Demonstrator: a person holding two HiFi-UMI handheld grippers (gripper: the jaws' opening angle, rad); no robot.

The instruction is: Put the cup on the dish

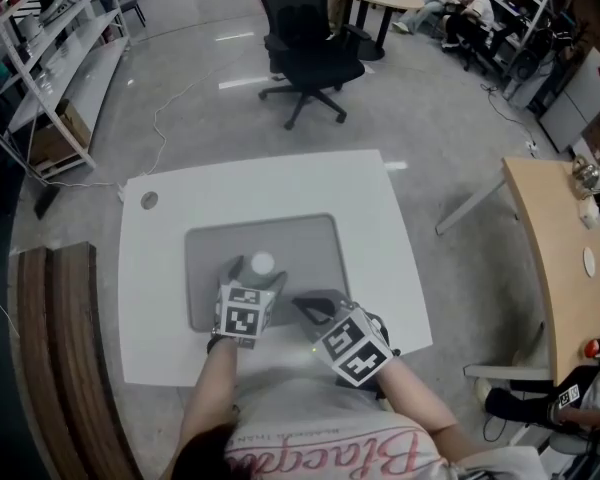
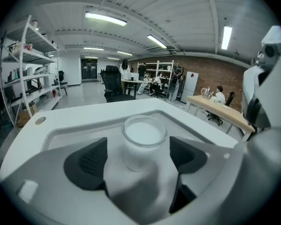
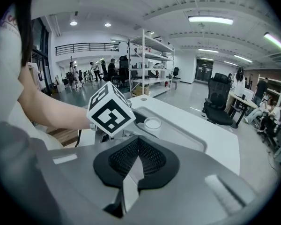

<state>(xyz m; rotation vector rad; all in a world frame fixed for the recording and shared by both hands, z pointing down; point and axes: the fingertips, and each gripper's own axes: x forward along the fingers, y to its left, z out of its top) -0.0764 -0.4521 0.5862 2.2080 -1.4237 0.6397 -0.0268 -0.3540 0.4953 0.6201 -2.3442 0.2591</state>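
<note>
A white desk [image 1: 380, 218] was topped by a grey rectangular dish [image 1: 315, 243]. The left tool [image 2: 139, 159] was held with jaws wide apart, clear of the upright white cup [image 1: 262, 263] stood on the dish between them. The right tool [image 3: 136, 156] was kept closed and empty.

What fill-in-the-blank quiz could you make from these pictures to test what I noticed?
The cup stands on a tray coloured ____.
The hand-held gripper with the cup between its open jaws is the ____ one.
The right hand-held gripper, jaws together, holds ____.
Missing words: grey; left; nothing.
</note>
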